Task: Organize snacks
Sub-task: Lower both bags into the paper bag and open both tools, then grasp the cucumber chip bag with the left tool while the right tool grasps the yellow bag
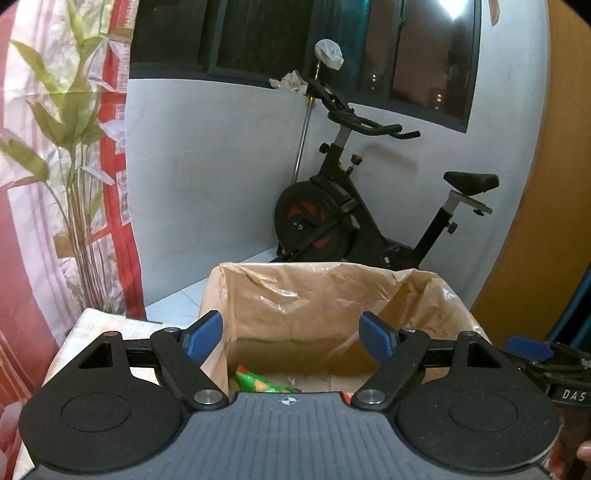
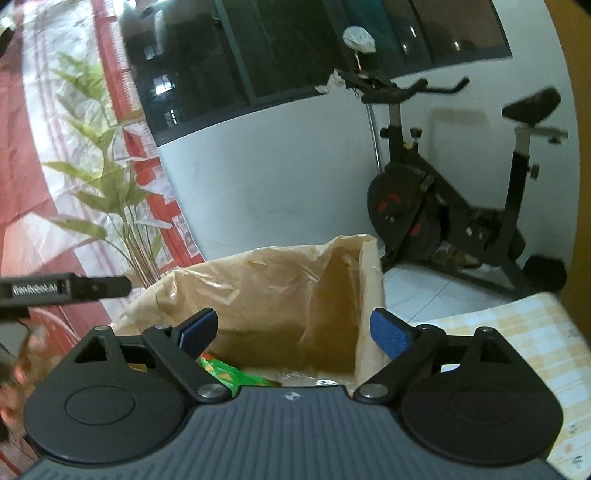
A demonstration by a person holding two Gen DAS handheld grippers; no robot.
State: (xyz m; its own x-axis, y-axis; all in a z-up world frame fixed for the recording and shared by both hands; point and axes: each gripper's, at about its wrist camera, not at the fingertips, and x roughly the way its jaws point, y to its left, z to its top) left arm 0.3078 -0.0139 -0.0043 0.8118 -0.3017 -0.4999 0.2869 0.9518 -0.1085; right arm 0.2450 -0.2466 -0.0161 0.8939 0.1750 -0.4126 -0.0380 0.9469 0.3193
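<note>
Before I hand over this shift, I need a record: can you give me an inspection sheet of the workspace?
Surface: checked cloth beside the box.
Job's things: lined cardboard box open; green snack packet inside, low down.
Clutter: nothing seen.
Grippers: left tongs open, empty; right tongs open, empty; both face the box.
Cables: nothing seen.
Surroundings: exercise bike, plant, red curtain, dark window.

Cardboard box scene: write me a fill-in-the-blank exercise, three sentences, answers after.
1. The cardboard box is lined with a brownish ____ bag.
2. Both the left gripper and the right gripper stand ____, holding nothing.
3. The snack packet at the box bottom is mostly ____ in color.

Missing words: plastic; open; green
</note>
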